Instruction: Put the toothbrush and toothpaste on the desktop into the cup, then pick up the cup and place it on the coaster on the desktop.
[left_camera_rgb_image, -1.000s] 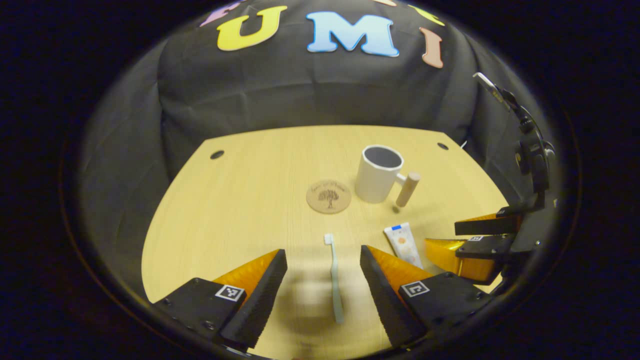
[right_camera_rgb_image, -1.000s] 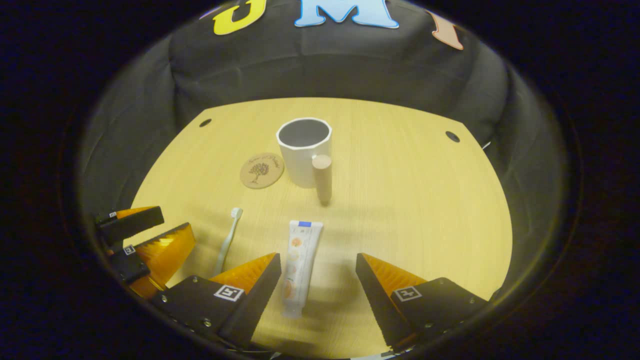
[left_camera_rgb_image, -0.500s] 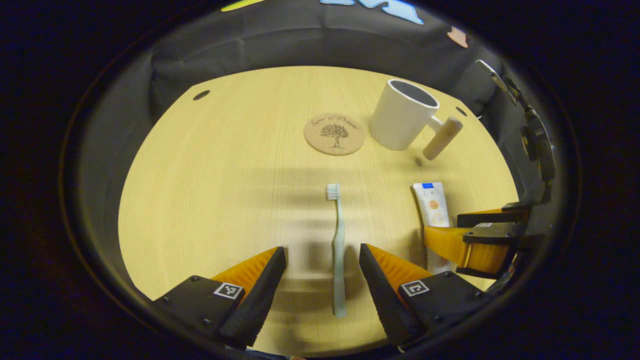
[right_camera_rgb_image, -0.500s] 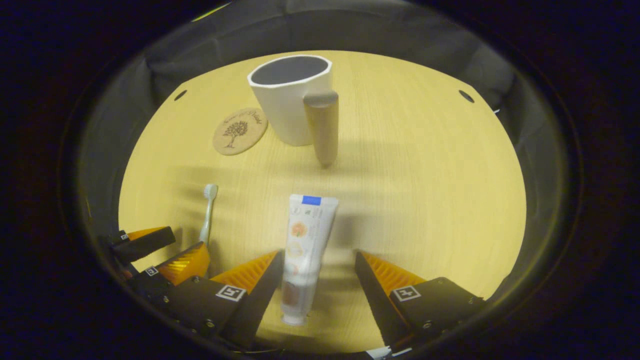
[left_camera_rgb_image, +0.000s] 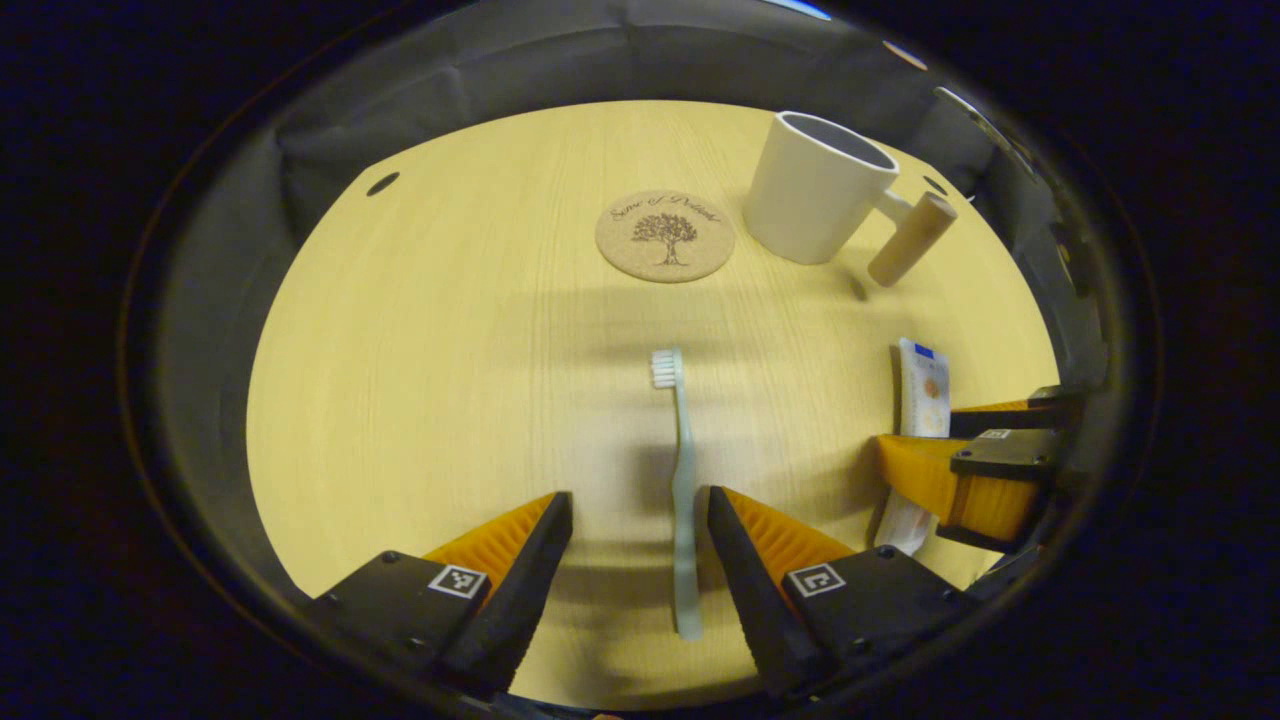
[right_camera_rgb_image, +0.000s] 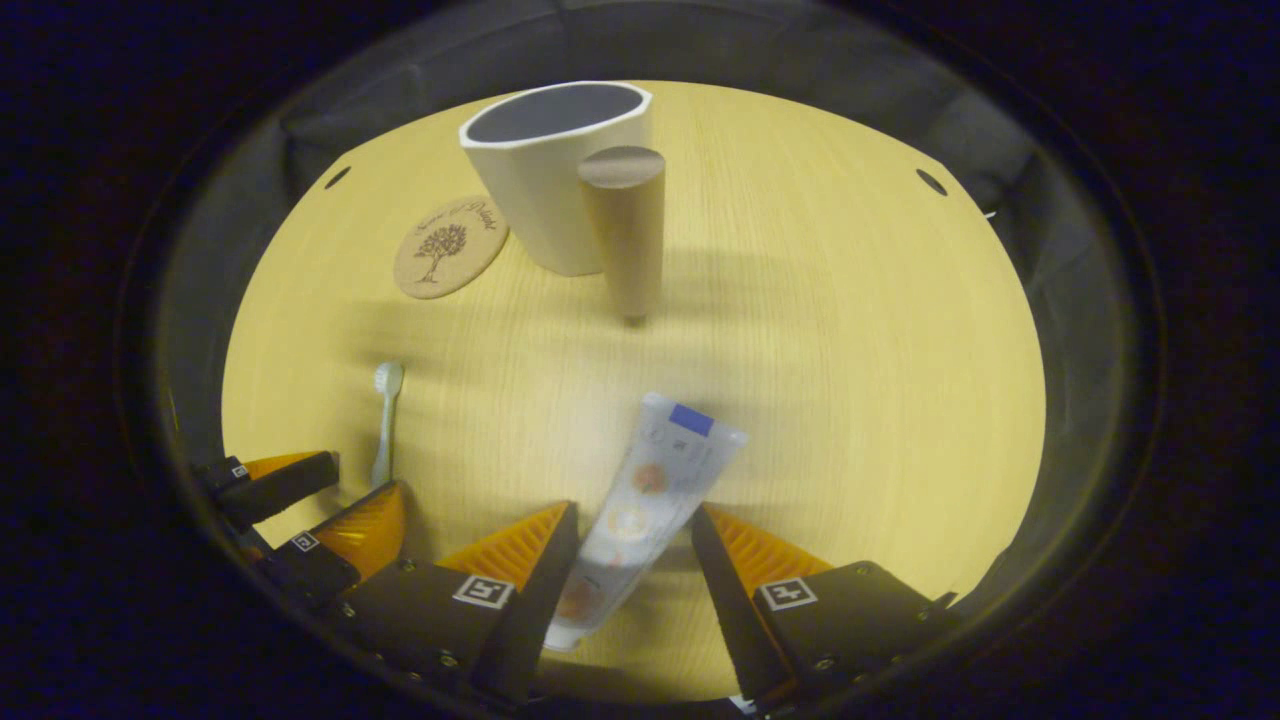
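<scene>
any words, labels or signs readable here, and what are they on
coaster: a line of cursive script arched over a tree drawing, too small to read.
toothpaste: printed label with a blue patch and orange round marks, text too blurred to read.
left hand-held gripper and right hand-held gripper: square black-and-white marker tags, patterns with no words.
cup and toothbrush: no text.

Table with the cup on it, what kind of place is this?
Probably a small practice booth, not a real bathroom: a bare wooden table ringed by dark cloth, with only a cup, coaster, toothbrush and toothpaste laid out.
</scene>
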